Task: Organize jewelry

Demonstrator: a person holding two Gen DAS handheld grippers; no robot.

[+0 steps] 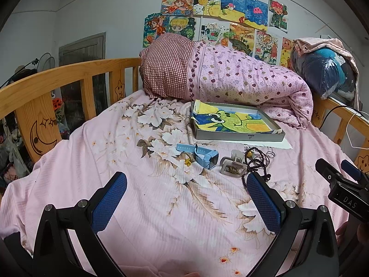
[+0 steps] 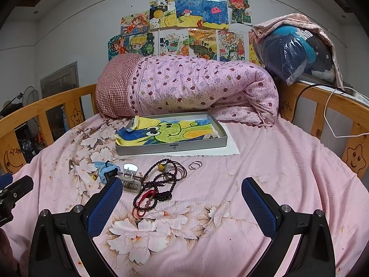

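I read "DAS" on the right gripper (image 1: pixel 346 180) body, and "2024" on a wall drawing (image 2: pixel 230 43).

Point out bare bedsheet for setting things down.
Free: pink sheet right of the thin metal rings, out to the wooden bed rail, and nearest both open claws. Crowded: blue watch, silver clip, dark bead strands clustered before the grey tray.
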